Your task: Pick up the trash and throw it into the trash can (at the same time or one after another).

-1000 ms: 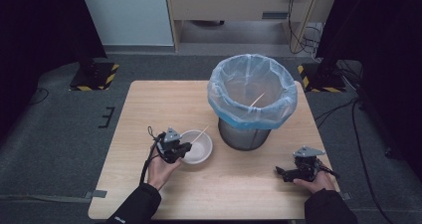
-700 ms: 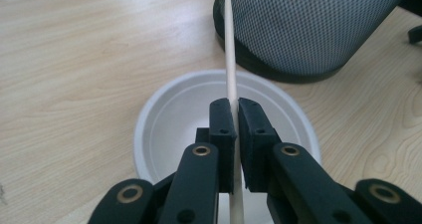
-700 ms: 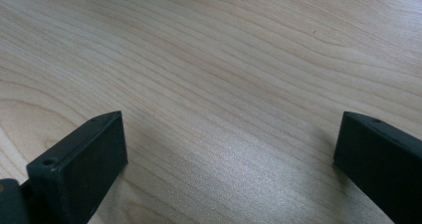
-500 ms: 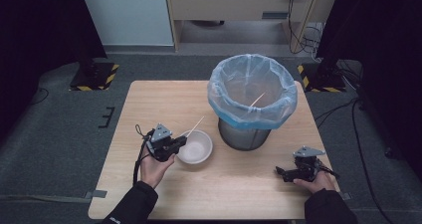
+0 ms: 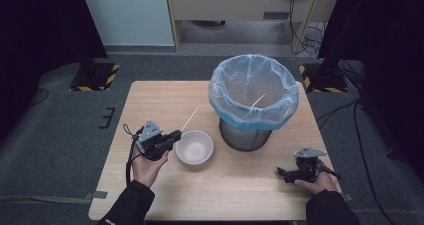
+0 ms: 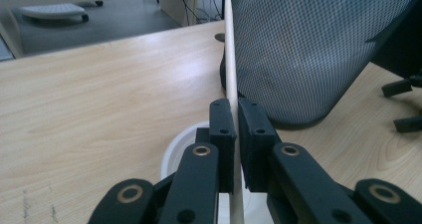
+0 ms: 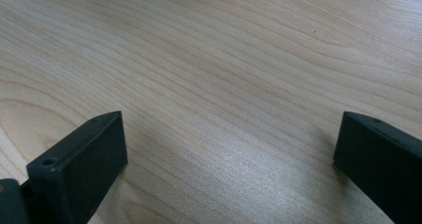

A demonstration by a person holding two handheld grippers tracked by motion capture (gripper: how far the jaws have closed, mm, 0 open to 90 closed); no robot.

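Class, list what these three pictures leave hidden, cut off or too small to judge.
- Floor of the mesh bin with the blue plastic liner: high view, hidden by the liner and rim.
- Lower end of the thin wooden stick: left gripper view, cut off by the bottom edge behind the left hand-held gripper.
- Most of the white round bowl: left gripper view, covered by that gripper.
- Right hand-held gripper: high view, too small to judge its opening.

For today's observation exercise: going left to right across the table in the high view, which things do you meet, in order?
Left gripper holding a wooden stick → white bowl → mesh bin lined with a blue bag → right gripper, resting low at the table's near right corner.
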